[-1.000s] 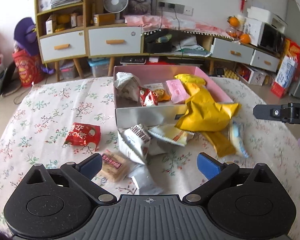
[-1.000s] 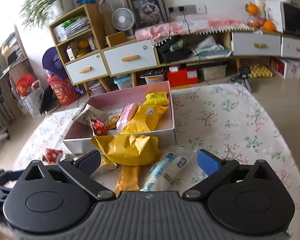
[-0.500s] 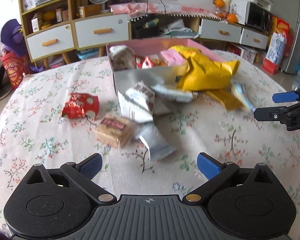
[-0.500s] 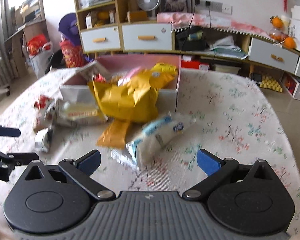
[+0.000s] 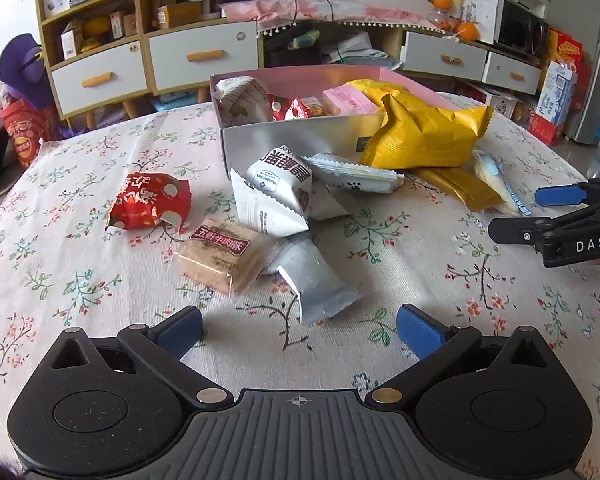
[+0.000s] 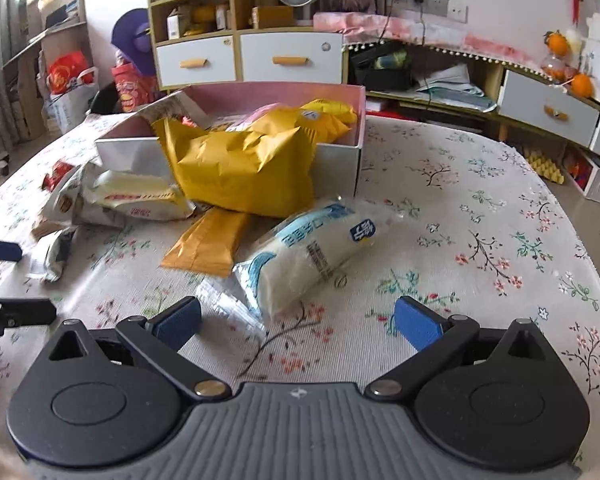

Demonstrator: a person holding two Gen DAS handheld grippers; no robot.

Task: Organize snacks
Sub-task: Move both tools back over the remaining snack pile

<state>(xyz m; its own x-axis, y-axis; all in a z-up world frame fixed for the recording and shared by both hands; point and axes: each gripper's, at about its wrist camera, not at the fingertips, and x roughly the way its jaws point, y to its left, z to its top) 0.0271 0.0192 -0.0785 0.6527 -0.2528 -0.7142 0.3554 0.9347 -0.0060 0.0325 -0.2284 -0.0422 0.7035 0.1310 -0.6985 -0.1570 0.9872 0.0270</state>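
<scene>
Jaws of left gripper and right gripper stand spread, empty; silver packet and white-blue packet lie just ahead.

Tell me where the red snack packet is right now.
In the left wrist view, the red snack packet lies on the floral tablecloth, left of the pink box, beside the tan biscuit pack.
</scene>
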